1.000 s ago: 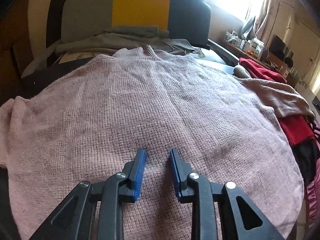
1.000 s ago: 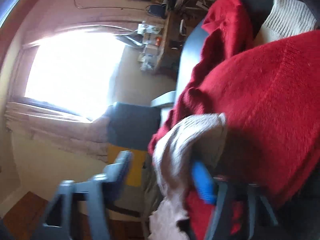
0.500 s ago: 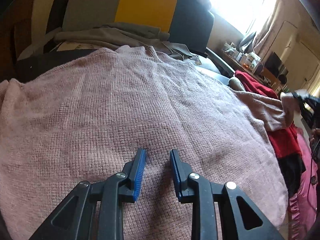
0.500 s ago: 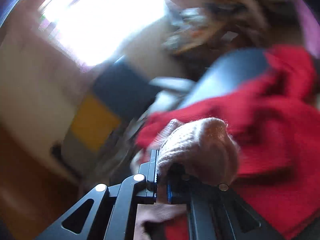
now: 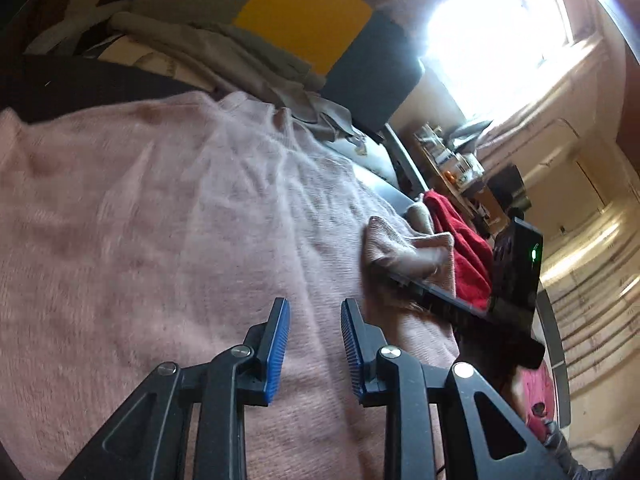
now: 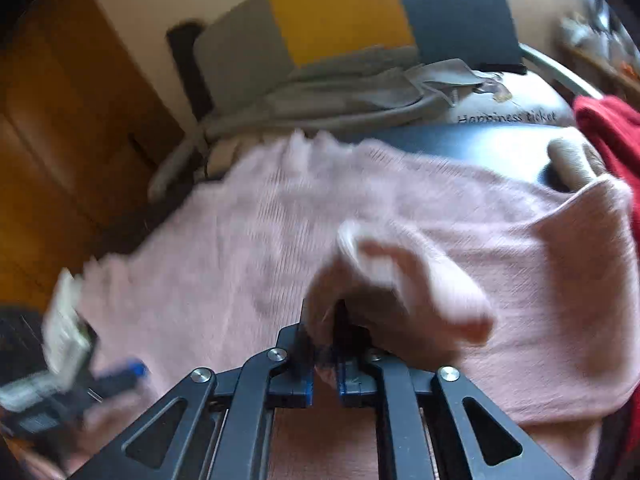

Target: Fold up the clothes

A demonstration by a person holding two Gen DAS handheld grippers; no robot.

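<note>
Across the dark seat cushion (image 6: 472,140) lies the pink sweater (image 5: 160,220), spread flat with its neckline toward the chair back (image 5: 304,20) (grey, yellow and dark blue panels). All positions below are given relative to the sweater.

1. Left gripper (image 5: 314,320): it hangs over the sweater's near part. Both blue-padded jaws stand apart, with a clear gap and no fabric between them.
2. Right gripper (image 6: 324,344): it is above the sweater's middle, toward its right side. A bunched sleeve (image 6: 400,280) of the sweater sits between the jaws and spills over the right one. The jaws are opening, but fabric still fills the narrow gap and the pads appear to press on it (motion blur limits certainty).
3. Grey garments (image 6: 340,88): piled beyond the neckline, against the chair back.
4. Red garment (image 5: 460,240): heaped just off the sweater's right edge, touching the folded-in sleeve area.
5. Window (image 5: 500,28): bright, beyond the sweater's far right corner.
</note>
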